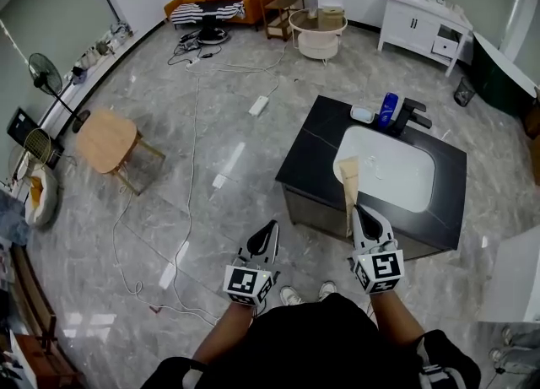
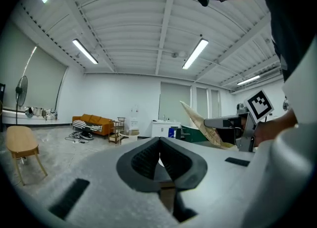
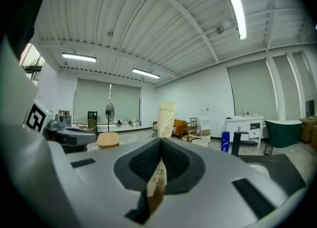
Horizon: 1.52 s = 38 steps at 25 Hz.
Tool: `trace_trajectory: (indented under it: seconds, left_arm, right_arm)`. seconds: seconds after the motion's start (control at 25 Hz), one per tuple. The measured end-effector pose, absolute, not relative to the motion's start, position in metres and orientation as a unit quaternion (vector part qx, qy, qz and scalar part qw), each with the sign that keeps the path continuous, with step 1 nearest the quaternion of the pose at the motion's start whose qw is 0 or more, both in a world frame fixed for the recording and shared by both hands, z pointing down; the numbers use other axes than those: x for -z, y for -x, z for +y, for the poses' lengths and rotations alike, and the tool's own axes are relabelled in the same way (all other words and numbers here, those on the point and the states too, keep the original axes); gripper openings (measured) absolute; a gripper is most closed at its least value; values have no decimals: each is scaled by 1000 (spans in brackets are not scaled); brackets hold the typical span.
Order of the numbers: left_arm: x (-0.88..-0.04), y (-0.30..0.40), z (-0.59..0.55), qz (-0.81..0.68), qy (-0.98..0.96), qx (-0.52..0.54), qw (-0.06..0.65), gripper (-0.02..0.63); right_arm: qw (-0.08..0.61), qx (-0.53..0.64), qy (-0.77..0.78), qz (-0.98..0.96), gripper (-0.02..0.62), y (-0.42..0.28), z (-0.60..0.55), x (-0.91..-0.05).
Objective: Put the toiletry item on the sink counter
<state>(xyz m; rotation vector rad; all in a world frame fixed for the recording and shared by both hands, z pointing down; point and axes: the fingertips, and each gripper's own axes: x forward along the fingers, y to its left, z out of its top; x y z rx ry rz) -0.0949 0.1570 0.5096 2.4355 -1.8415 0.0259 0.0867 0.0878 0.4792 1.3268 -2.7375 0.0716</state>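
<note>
A beige toiletry tube (image 1: 348, 186) stands up out of my right gripper (image 1: 364, 217), which is shut on its crimped lower end; the tube (image 3: 165, 118) rises between the jaws in the right gripper view. The gripper hovers at the front edge of the black sink counter (image 1: 314, 151), by the white basin (image 1: 396, 173). My left gripper (image 1: 263, 242) is shut with nothing in it, held over the floor left of the counter. In the left gripper view the tube (image 2: 200, 122) and the right gripper's marker cube (image 2: 260, 104) show at the right.
A blue bottle (image 1: 388, 109), a small white dish (image 1: 362, 114) and a black faucet (image 1: 412, 114) sit at the counter's back. Cables (image 1: 192, 176) trail over the marble floor. A wooden stool (image 1: 108, 139) stands left, a white vanity (image 1: 422, 24) at the far right.
</note>
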Motion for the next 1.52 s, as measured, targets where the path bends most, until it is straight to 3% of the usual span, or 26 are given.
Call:
trace_trajectory:
  seconds: [0.52,1.52]
  left_arm:
    - [-509,117,128,-590,-806,11,52,8]
    - [-498,113,-127,-572,-819,-18,36,8]
  right_arm:
    - [42,-26,-451,-891,8,-65,61,-465]
    - [36,10,-458,-888,8,-67,-174,-460]
